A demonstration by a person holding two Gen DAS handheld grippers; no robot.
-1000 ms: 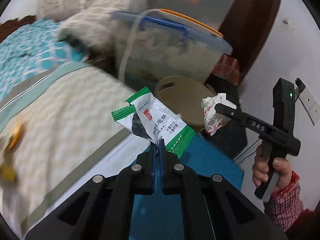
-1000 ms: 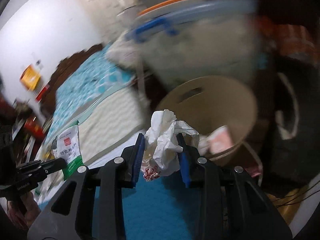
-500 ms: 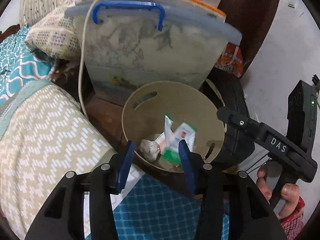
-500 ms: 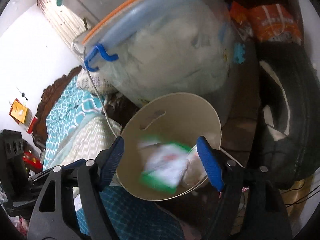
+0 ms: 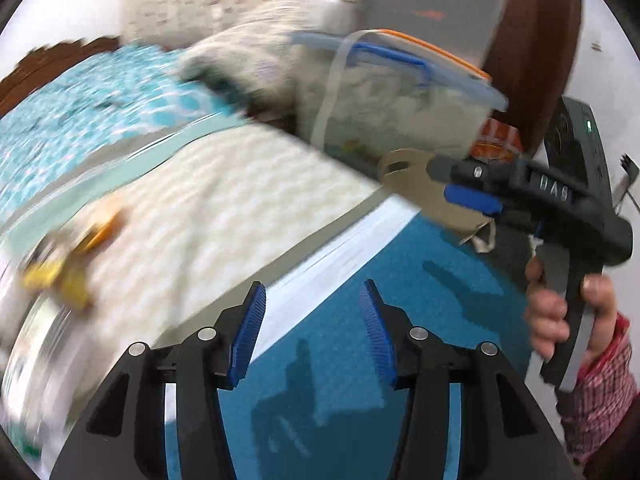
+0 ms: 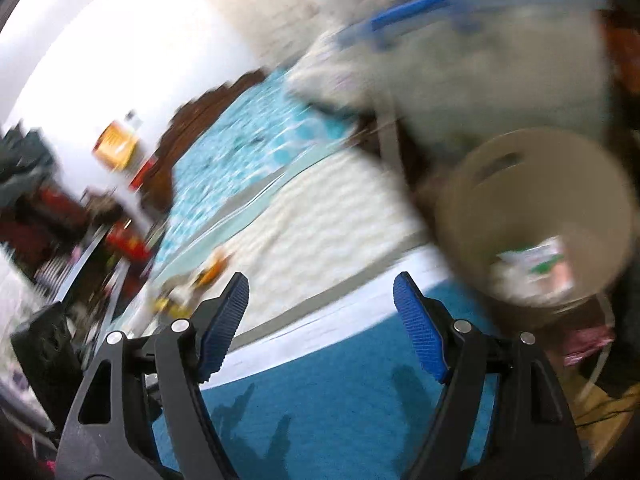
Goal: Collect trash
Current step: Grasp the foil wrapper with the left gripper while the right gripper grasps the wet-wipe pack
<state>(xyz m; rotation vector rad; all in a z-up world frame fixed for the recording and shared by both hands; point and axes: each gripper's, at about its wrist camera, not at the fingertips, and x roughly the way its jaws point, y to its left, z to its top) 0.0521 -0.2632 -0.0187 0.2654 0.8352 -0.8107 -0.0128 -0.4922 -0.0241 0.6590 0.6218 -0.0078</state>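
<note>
Both views are smeared by motion. In the left wrist view, the yellow and orange scraps [image 5: 68, 256] at the left edge of the bed [image 5: 224, 216] are too blurred to identify, and the right gripper [image 5: 476, 188] covers most of the beige bin [image 5: 404, 172] at the upper right. In the right wrist view, the wrappers [image 6: 536, 268] inside that bin at the right are a blur, their print unreadable, and the clutter [image 6: 72, 208] at the left edge cannot be made out.

One bin [image 6: 532, 184]; two grippers [image 5: 310, 334] [image 6: 320, 320]
</note>
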